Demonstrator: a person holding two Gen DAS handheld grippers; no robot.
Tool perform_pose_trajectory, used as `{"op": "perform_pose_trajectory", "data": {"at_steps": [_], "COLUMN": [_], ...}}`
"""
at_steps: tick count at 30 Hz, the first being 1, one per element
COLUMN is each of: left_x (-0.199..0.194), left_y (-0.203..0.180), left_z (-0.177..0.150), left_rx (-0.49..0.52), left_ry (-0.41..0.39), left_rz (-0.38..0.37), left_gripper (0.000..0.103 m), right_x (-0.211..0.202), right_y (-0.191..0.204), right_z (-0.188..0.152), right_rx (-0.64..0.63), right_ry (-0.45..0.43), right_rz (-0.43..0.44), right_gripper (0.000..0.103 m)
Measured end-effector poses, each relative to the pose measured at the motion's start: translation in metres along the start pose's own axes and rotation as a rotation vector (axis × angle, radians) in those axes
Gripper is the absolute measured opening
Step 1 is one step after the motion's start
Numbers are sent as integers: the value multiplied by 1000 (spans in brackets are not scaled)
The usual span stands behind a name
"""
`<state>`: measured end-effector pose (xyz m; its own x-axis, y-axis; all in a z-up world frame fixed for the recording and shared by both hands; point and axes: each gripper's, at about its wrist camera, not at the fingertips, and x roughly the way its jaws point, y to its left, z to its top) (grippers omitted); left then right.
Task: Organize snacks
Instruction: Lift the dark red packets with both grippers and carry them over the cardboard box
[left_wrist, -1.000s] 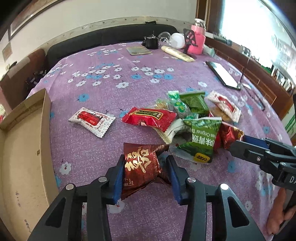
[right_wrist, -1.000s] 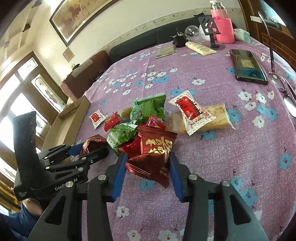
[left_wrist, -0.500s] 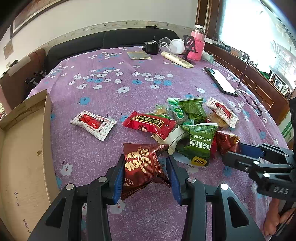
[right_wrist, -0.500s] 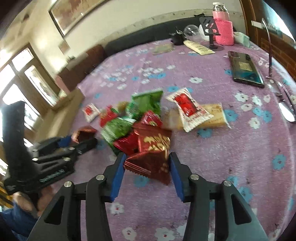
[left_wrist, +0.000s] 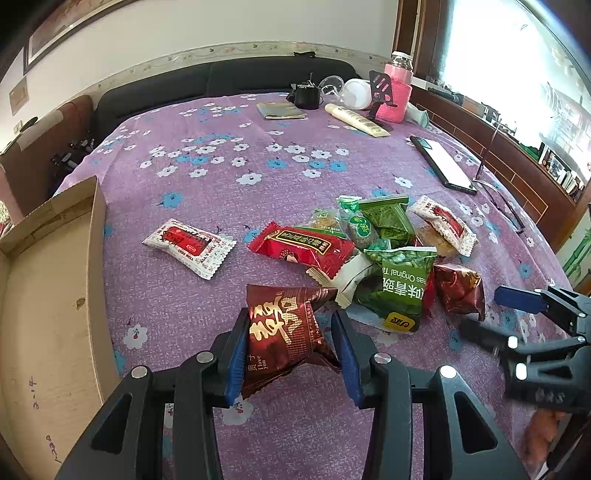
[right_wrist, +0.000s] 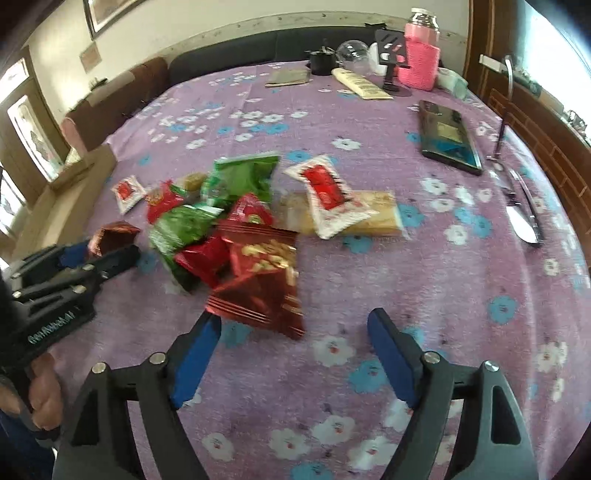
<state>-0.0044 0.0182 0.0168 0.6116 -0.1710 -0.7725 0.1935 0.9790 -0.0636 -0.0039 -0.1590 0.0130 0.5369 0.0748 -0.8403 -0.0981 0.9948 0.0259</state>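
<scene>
Left gripper: my left gripper is clenched on a dark red foil packet, the blue pads pressing its two sides, and it hangs just above the purple flowered cloth.

Right gripper: my right gripper has its jaws opening; nothing is between the pads, and the red packet with gold print lies on the cloth just ahead of the fingertips.

Snack pile: the rest of the snacks sit in a loose heap at mid-table, among them a green pea bag, a long red bar wrapper and a white-and-red sachet lying apart to the left.

Destination: I judge the cardboard box at the left edge to be the bin for these.

Risk, left grip: the foil packet is puffy and slick; I hold it low, so it may swivel or slide out on the way to the box.

Risk, right reach: the pads may close on the corner only, or drag neighbouring packets along, since they overlap.

Risk, collision: both grippers work close beside the same heap and could knock each other.

Risk, bystanders: a phone lies well to the right; a wide sweep could push it.
</scene>
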Motion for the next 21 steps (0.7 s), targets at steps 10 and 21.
{"op": "perform_pose_trajectory", "data": {"at_steps": [10, 21], "left_x": [-1, 0], "left_y": [0, -1], "left_z": [-1, -1], "left_rx": [5, 4], "left_ry": [-3, 4], "left_rz": [0, -1], "left_gripper": [45, 45], "right_x": [-24, 14], "right_y": [-5, 7], "right_z": [21, 24], "right_rx": [-4, 0], "right_ry": [-77, 24], "right_rz": [99, 144], "right_gripper": [74, 53]}}
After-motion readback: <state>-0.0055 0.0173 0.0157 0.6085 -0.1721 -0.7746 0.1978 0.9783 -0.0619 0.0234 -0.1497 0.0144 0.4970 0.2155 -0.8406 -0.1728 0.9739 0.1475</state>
